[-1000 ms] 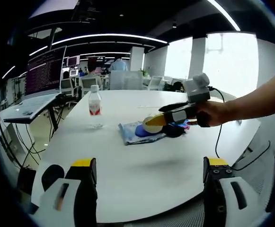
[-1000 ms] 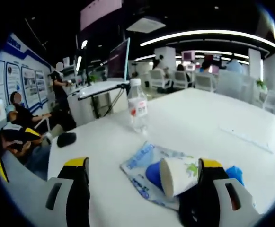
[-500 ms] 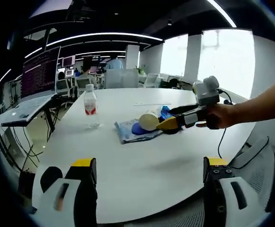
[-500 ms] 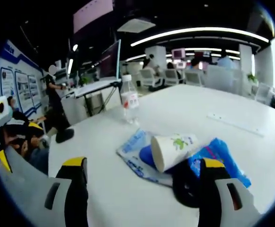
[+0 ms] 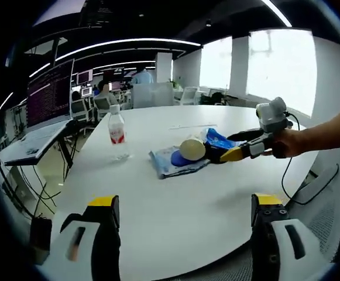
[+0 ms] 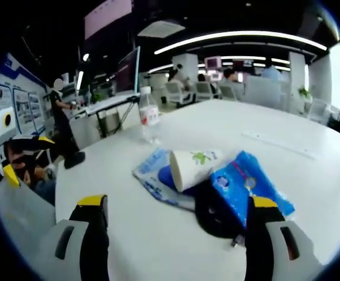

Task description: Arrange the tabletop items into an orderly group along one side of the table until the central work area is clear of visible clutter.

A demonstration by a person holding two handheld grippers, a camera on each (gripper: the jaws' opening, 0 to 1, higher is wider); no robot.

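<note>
A small pile lies on the white table (image 5: 158, 205). It holds a paper cup (image 5: 192, 149) (image 6: 190, 167) on its side, a blue packet (image 5: 219, 139) (image 6: 249, 181), a pale blue packet (image 5: 167, 165) (image 6: 149, 175), a blue disc (image 5: 178, 158) and a black object (image 6: 213, 213). A water bottle (image 5: 116, 130) (image 6: 148, 120) stands upright beyond the pile. My right gripper (image 5: 229, 146) (image 6: 177, 202) is open just short of the pile and touches nothing. My left gripper (image 5: 184, 205) (image 6: 26, 157) hangs open near the table's edge, holding nothing.
A hand (image 5: 287, 143) holds the right gripper, and a cable (image 5: 287, 175) trails off the table edge. A thin strip (image 5: 193, 125) (image 6: 272, 143) lies on the far side of the table. A laptop stand (image 5: 35, 132), chairs and seated people surround the table.
My right gripper has drawn back from the pile, so the cup no longer sits between its jaws. The pile now shows the blue packet and black object fully. The left view shifted slightly.
</note>
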